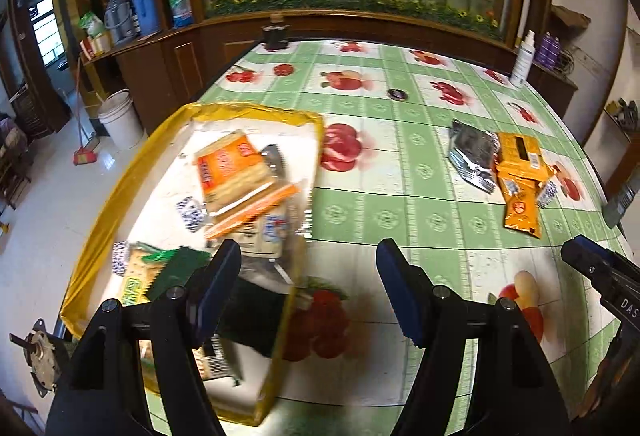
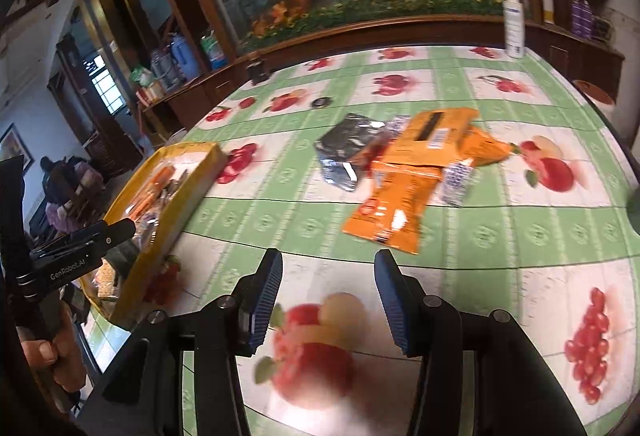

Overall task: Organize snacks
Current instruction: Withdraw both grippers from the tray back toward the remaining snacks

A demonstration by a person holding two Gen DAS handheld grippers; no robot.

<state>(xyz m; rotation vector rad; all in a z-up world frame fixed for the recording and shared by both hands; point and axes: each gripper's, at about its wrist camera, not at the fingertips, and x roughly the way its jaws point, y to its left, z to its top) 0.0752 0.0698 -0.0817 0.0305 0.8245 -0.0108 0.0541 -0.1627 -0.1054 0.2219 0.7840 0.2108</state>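
Both claws are spread with nothing in them: left gripper (image 1: 308, 288) hangs over the tray's (image 1: 96, 220) right wall, right gripper (image 2: 326, 300) over bare tablecloth (image 2: 500, 236). Loose snacks (image 2: 404, 191) pile at 12 o'clock, overlapping so the count's unclear; tray packets are blurred.

Left tongs (image 1: 308, 276) gape empty — beside snack-filled yellow tray (image 1: 120, 171).
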